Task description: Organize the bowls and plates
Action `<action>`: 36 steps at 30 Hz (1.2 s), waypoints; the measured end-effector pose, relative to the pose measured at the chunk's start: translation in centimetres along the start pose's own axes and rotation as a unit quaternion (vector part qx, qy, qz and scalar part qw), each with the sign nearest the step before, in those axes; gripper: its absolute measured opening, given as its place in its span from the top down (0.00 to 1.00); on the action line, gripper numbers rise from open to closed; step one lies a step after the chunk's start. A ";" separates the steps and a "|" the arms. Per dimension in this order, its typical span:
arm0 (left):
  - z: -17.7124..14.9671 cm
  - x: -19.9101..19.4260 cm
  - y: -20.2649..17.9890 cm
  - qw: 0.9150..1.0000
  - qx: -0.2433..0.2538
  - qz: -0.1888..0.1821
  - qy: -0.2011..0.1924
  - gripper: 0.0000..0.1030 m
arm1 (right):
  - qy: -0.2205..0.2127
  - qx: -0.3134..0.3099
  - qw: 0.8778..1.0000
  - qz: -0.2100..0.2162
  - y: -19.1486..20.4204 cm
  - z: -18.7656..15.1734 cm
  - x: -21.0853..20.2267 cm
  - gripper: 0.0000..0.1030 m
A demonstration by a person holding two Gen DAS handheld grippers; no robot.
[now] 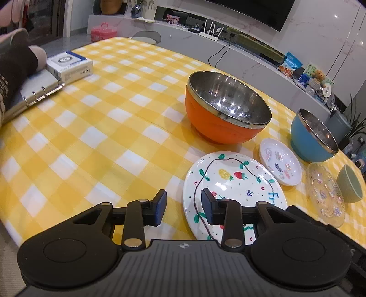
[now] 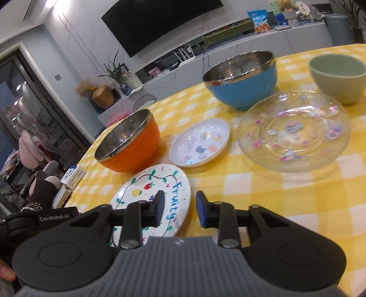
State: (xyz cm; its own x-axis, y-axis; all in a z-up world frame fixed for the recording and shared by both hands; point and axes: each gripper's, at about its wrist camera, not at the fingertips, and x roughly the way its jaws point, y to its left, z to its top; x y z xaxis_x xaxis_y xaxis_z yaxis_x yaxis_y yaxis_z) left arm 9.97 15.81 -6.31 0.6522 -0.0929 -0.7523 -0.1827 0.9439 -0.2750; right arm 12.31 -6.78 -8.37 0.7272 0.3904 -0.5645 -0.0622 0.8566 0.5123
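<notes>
the round white ceramic plate painted with fruit [image 1: 231, 182] lies flat on the yellow-checked surface [image 1: 91, 137] by the orange steel-lined bowl [image 1: 226, 107]; likely stiff, slick, breakable, best pinched at its rim; left gripper [image 1: 184, 209] and right gripper [image 2: 180, 210] both parted, empty

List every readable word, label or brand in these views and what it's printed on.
"Fruity": painted in blue on the fruit plate; the left view shows only "Fr".
"GenRobot.AI": on the left hand-held gripper, at the right view's edge.
White box: print too small to read.
Snack bag: blurred, unreadable.
</notes>
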 end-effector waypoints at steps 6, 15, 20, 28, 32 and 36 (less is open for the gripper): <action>0.0 0.6 0.2 1.000 0.006 -0.004 -0.004 0.69 | 0.009 0.015 1.000 0.002 -0.9 -0.1 0.7 0.82; -0.3 0.7 -0.1 1.000 0.003 -0.024 -0.006 0.83 | 0.014 0.036 0.999 0.015 -1.3 -0.3 0.6 0.93; -0.2 -0.1 -0.2 1.000 0.007 -0.028 -0.004 0.84 | 0.013 0.040 0.999 0.018 -1.2 -0.1 -0.2 0.93; -1.1 -1.9 -1.0 0.999 0.013 -0.040 -0.001 0.85 | 0.011 0.046 0.999 0.013 -1.2 0.3 -2.3 0.93; -1.8 -2.9 -1.8 0.999 0.018 -0.050 0.000 0.86 | 0.013 0.053 0.999 0.001 -1.7 0.0 -3.8 0.93; -2.5 -3.7 -2.3 0.998 0.020 -0.062 0.005 0.86 | 0.022 0.076 0.997 -0.008 -2.5 -0.6 -5.0 0.93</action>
State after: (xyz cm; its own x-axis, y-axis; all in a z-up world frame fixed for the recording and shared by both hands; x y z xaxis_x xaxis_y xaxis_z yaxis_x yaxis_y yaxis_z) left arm 6.14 13.17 -4.40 0.6604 -0.2136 -0.7199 -0.0710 0.9367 -0.3430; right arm 8.43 -10.74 -7.19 0.6969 0.3936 -0.5995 0.0567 0.8031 0.5932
